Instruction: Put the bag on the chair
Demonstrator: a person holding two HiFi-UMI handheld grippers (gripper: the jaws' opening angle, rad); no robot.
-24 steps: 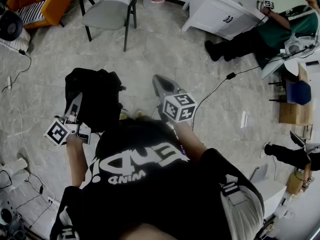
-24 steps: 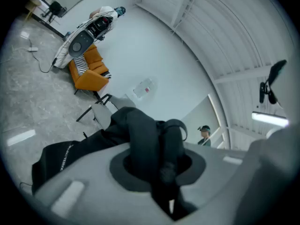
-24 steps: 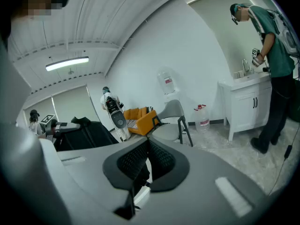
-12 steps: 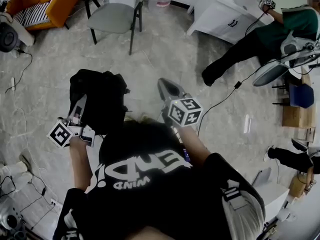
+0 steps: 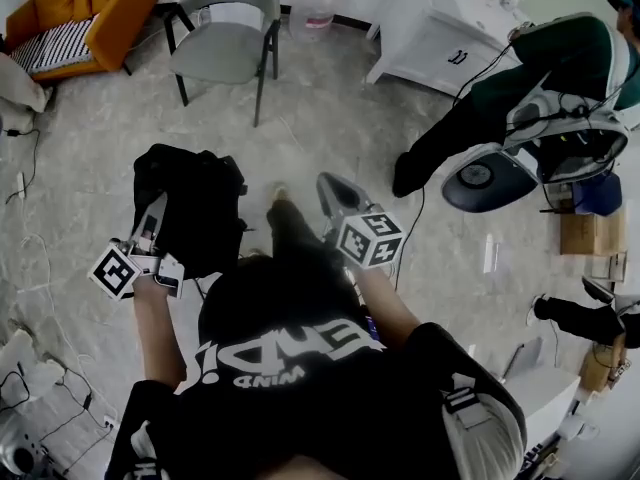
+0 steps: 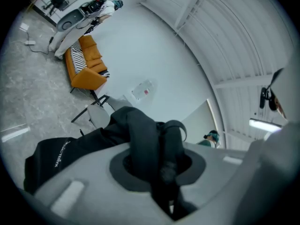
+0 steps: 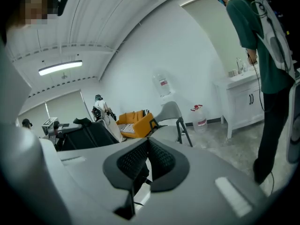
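Left gripper (image 5: 152, 226): jaws clamped on the strap (image 6: 166, 144) of the black bag (image 5: 190, 203), which hangs over the floor (image 5: 330, 98), well short of the grey chair (image 5: 222, 36) ahead. Advise a firm grip, with release only once the bag rests on the chair. Right gripper (image 5: 333, 190): jaws closed, empty.

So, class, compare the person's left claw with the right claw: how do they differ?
The left claw is clamped on a strap of the black fabric bag; the right claw holds nothing. The left claw's jaws are held apart by that strap; the right claw's jaws meet. Both are grey and hand-held.
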